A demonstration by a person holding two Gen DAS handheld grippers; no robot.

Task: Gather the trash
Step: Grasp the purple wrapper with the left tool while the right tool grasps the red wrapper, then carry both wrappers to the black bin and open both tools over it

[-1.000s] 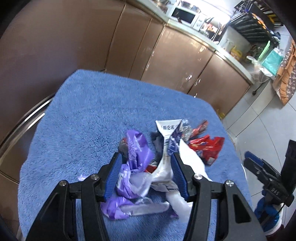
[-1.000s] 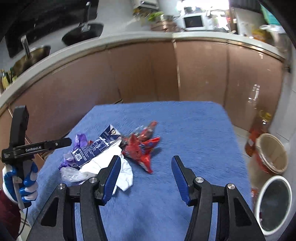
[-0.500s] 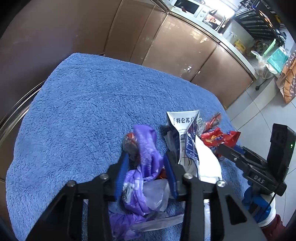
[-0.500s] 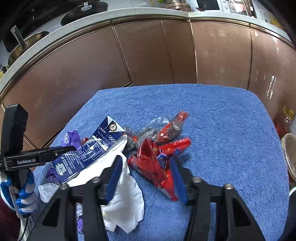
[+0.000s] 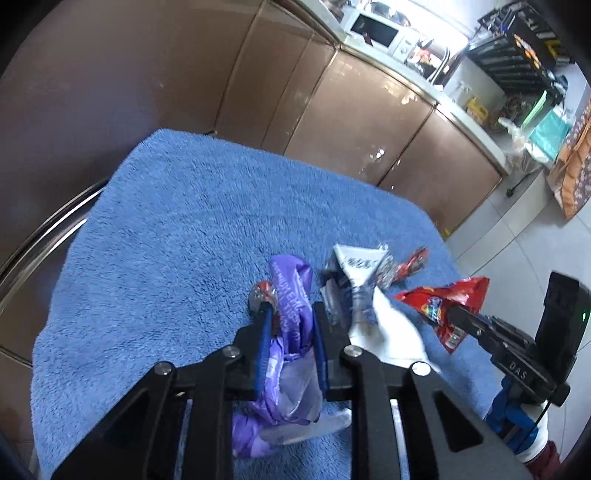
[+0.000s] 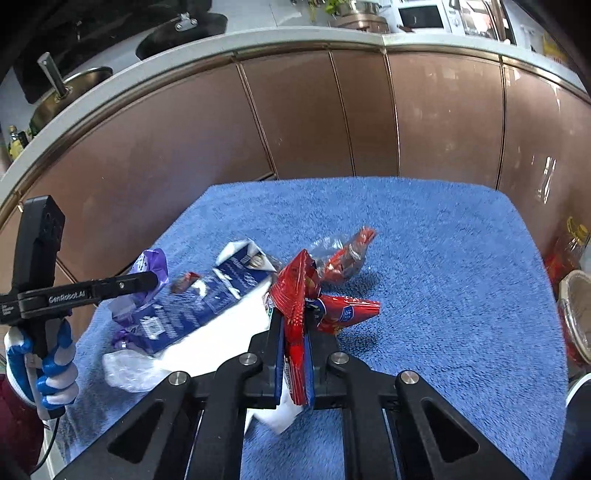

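A heap of trash lies on a blue towel (image 5: 177,229) (image 6: 443,258). My left gripper (image 5: 291,314) is shut on a purple wrapper (image 5: 291,291), which also shows in the right wrist view (image 6: 151,262). My right gripper (image 6: 293,317) is shut on a red snack wrapper (image 6: 295,288) (image 5: 443,302) and holds it a little off the towel. A blue and white carton (image 6: 199,306) (image 5: 360,273), white paper (image 6: 221,343) (image 5: 388,328) and a clear and red wrapper (image 6: 343,254) lie between the grippers.
Brown cabinet doors (image 6: 332,118) curve round the far side under a counter with a microwave (image 5: 373,31). A round bin (image 6: 580,317) and a bottle (image 6: 569,247) stand on the floor at the right. A metal rail (image 5: 48,229) runs along the towel's left edge.
Both grippers have shut: the left on the purple wrapper, the right on the red snack wrapper, which now stands lifted. The carton has shifted a little.
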